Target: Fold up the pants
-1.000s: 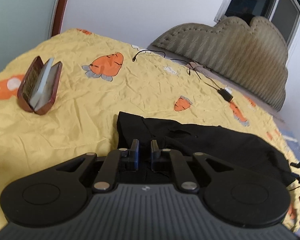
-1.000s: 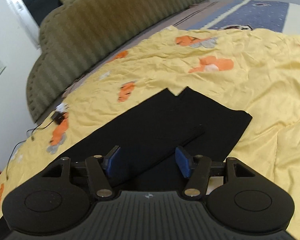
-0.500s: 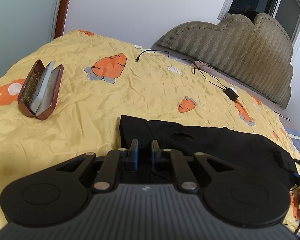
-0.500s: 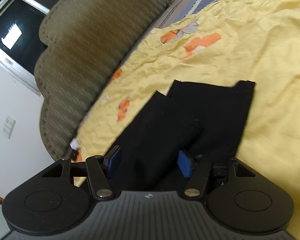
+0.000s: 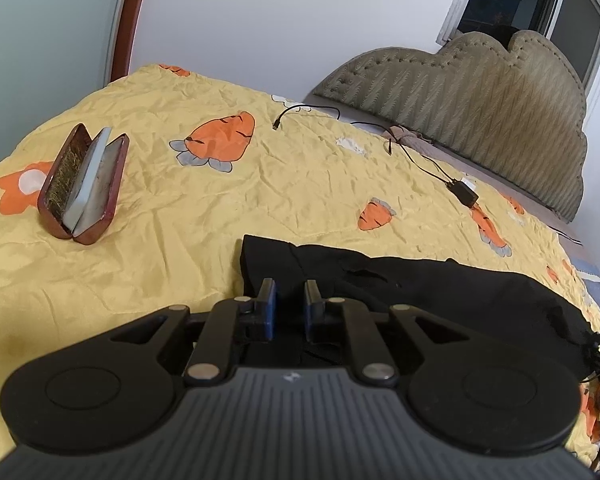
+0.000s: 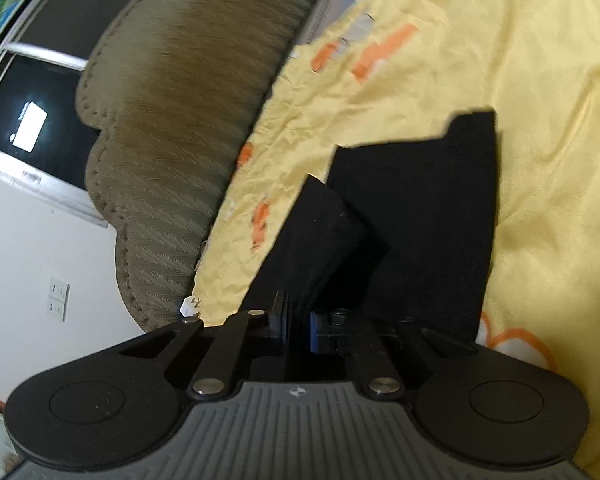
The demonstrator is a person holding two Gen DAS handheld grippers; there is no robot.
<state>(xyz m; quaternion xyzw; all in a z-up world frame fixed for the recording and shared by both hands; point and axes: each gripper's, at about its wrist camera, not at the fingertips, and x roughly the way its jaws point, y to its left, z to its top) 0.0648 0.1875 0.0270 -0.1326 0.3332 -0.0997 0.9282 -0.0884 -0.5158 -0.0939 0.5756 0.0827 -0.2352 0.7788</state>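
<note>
Black pants (image 5: 440, 292) lie across a yellow carrot-print bedspread (image 5: 228, 184). My left gripper (image 5: 290, 306) is over the waist end, its jaws close together with black cloth between them. In the right wrist view the pants (image 6: 420, 216) have a lifted strip of cloth running into my right gripper (image 6: 298, 322), which is shut on it. The leg ends lie flat beyond. The view is tilted.
An open brown glasses case (image 5: 82, 190) stands on the bedspread at the left. A black charger and cable (image 5: 462, 192) lie near the padded olive headboard (image 5: 480, 92). The headboard also shows in the right wrist view (image 6: 188, 92).
My right gripper has closed from wide open onto the pants and rolled, lifting a strip of cloth. My left gripper has stayed on the waist end, with its view shifting slightly.
</note>
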